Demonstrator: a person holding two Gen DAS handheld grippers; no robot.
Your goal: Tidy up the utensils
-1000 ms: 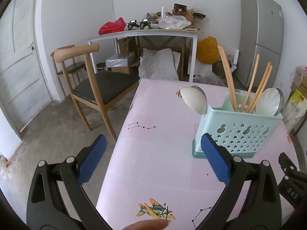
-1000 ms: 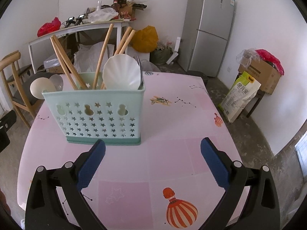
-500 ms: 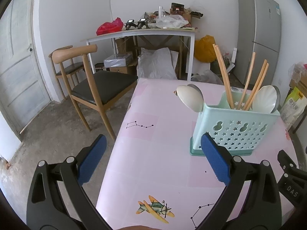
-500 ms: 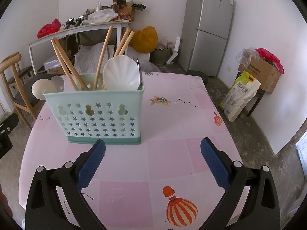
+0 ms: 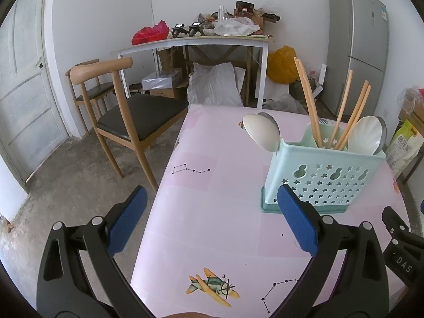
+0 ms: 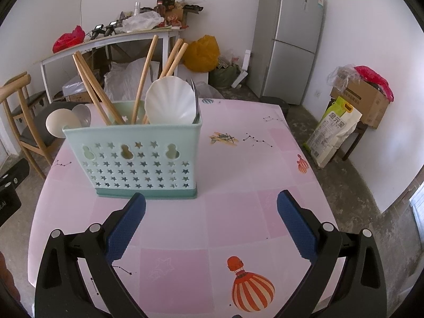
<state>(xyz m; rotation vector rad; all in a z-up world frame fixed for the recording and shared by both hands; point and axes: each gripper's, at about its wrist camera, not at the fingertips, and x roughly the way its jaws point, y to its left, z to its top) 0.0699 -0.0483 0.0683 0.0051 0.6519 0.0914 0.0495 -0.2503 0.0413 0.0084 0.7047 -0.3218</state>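
A mint green utensil caddy (image 5: 323, 177) (image 6: 137, 161) with star cut-outs stands upright on the pink table (image 5: 212, 198) (image 6: 238, 185). Several wooden chopsticks (image 5: 310, 106) (image 6: 143, 74) lean in it, along with white spoons (image 5: 261, 132) (image 6: 171, 103) and metal spoons. My left gripper (image 5: 209, 217) is open, low over the table's near left, short of the caddy. My right gripper (image 6: 210, 220) is open too, just in front of the caddy, nothing between its blue pads.
A wooden chair (image 5: 124, 111) stands left of the table. A cluttered white desk (image 5: 196, 42) and a grey fridge (image 6: 288, 39) line the back wall. A cardboard box (image 6: 363, 98) and a rice bag (image 6: 331, 132) sit at the right.
Both grippers have drawn back a little from the caddy and stayed open. The caddy and its utensils have not moved.
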